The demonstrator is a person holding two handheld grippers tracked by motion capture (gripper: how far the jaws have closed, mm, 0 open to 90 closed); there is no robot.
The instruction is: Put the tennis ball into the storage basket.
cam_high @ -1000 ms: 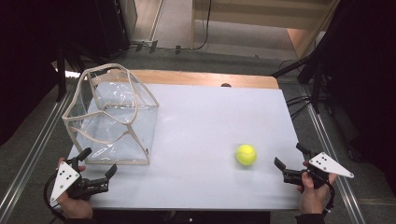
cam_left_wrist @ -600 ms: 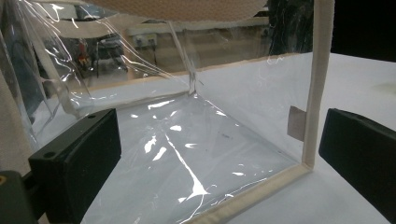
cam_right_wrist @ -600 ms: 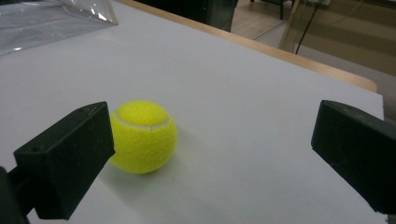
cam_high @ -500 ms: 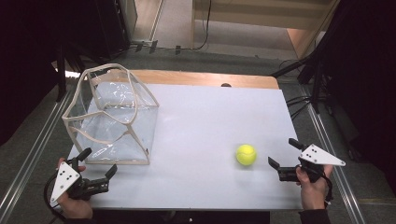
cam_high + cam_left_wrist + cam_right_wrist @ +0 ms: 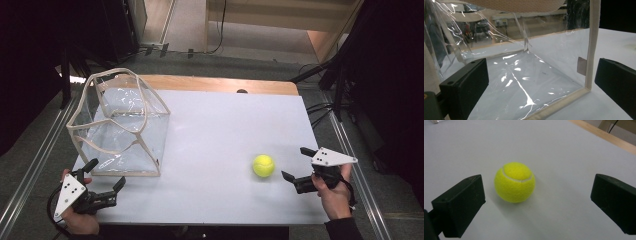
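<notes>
I am reaching my right gripper point(image 5: 296, 167), fingers wide open and empty, toward the ball point(image 5: 263, 165) on the table point(image 5: 220, 130) just left of it. I should centre it between them before closing. My left gripper point(image 5: 105, 181) is waiting open by the bag point(image 5: 120, 125).

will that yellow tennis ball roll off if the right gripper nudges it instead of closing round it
Probably: the tennis ball is round and lies free on the flat white table, so a nudge would roll it. Its fuzzy felt should grip well. The right gripper, jaws open, isn't touching it.
</notes>
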